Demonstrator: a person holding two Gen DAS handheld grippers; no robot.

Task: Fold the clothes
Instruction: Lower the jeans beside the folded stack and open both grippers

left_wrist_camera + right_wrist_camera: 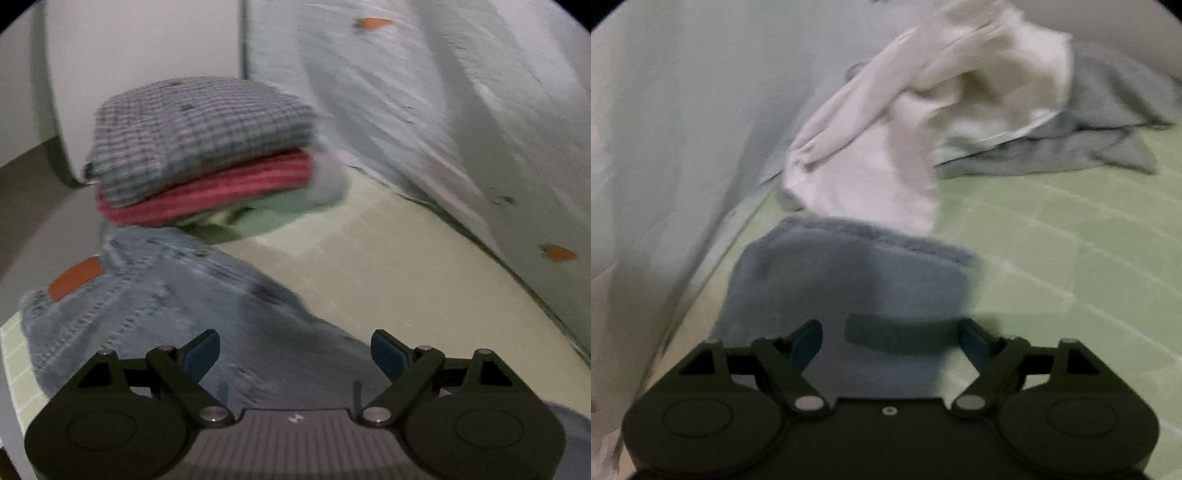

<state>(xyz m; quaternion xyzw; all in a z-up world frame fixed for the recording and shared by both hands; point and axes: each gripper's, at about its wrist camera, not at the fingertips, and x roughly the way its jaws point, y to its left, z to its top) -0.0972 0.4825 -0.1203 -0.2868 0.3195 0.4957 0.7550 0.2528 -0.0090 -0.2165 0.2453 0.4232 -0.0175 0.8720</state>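
Jeans: faded blue denim jeans (147,295) with an orange-brown leather patch (75,278), lying flat on the pale green gridded mat (388,266), beside the folded stack (199,147).
Left gripper (295,354): jaws wide, empty, over the denim.
Right gripper (890,343): jaws wide, empty, above the jeans' leg end (849,280).

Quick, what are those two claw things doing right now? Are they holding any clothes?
Left gripper: open, holding nothing, poised over the jeans.
Right gripper: open, holding nothing, above blue denim fabric.
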